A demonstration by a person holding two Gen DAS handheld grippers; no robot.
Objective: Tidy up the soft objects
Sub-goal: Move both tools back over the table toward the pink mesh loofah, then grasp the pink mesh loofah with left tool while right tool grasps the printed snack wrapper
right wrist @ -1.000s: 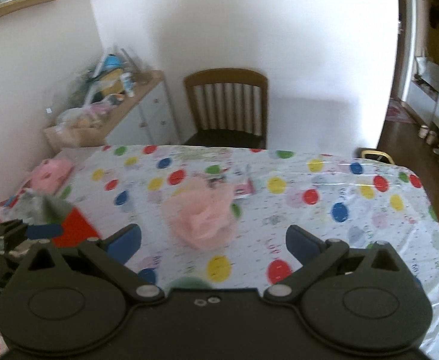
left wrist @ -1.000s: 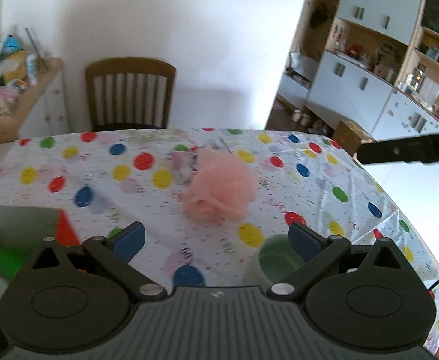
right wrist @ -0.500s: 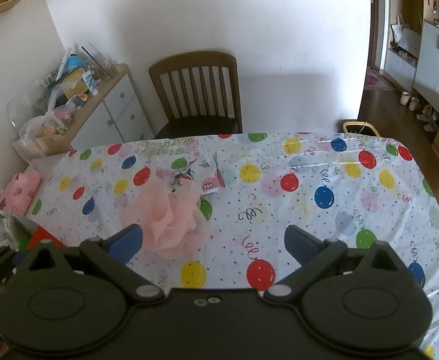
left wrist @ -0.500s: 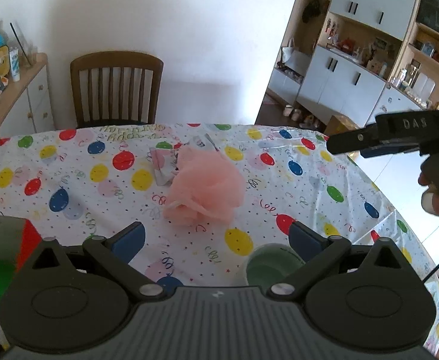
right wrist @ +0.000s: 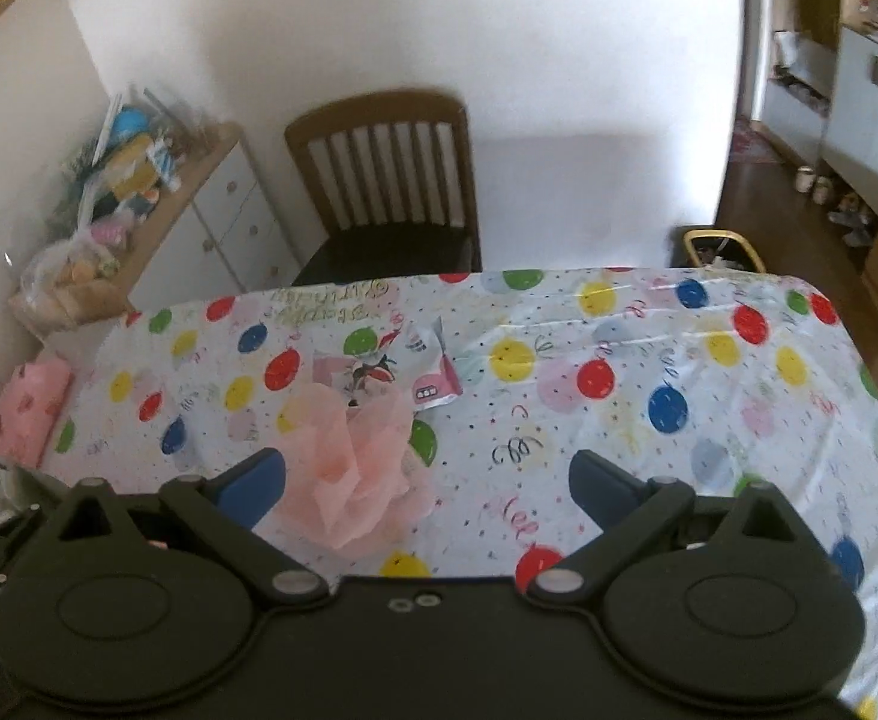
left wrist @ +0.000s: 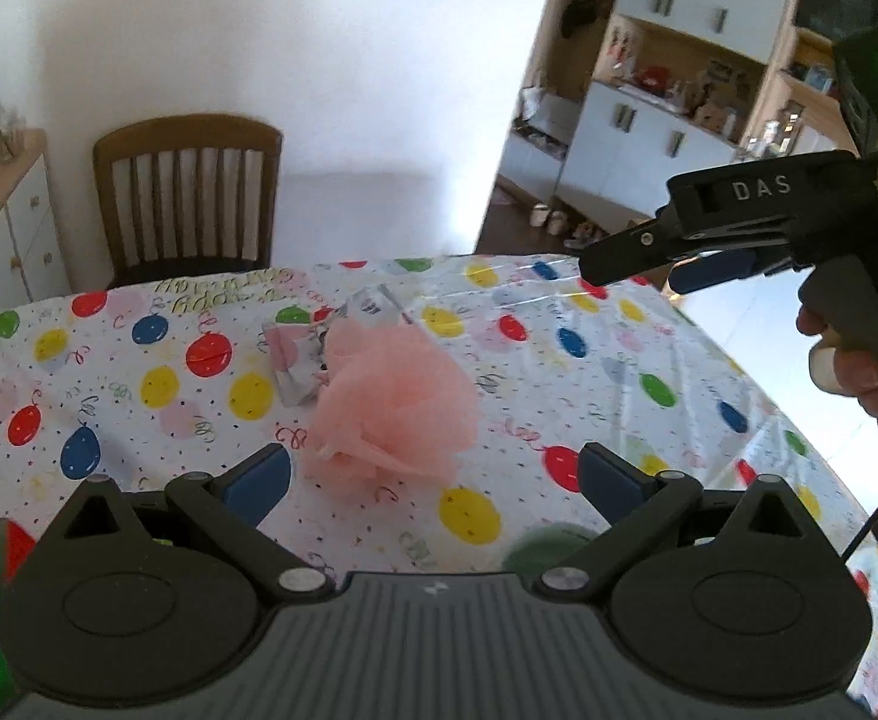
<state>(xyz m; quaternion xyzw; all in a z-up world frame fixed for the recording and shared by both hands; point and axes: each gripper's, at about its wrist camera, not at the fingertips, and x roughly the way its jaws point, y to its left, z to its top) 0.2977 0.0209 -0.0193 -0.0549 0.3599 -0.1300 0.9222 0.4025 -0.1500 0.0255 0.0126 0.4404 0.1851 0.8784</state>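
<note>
In the left wrist view, the left gripper (left wrist: 433, 477) hangs above the near part of a table (left wrist: 139, 348) covered in a balloon-print cloth, its blue-padded jaws spread wide with nothing between them. A pink mesh puff (left wrist: 394, 402) lies on the cloth just beyond the fingertips, about midway between them. A small printed packet (left wrist: 301, 360) lies at the puff's far left side, partly hidden behind it. A green cup (left wrist: 550, 546) sits near the right finger, mostly covered by the gripper body. At the right edge, the right gripper (left wrist: 631, 261) is held above the table by a person's hand (left wrist: 865, 372); seen side-on, it is hard to tell here how far its jaws stand apart. A wooden chair (left wrist: 187, 198) stands at the far side against the white wall.

In the right wrist view, the right gripper (right wrist: 427, 489) also has its jaws wide apart and empty. The puff (right wrist: 352, 468) sits close to the left finger, inside the gap. The packet (right wrist: 379, 372) lies just beyond it, touching its far edge. A pink pouch (right wrist: 28, 408) rests at the table's far left edge. The chair (right wrist: 388, 180) stands beyond the table, with a cluttered sideboard (right wrist: 157, 204) to its left.
</note>
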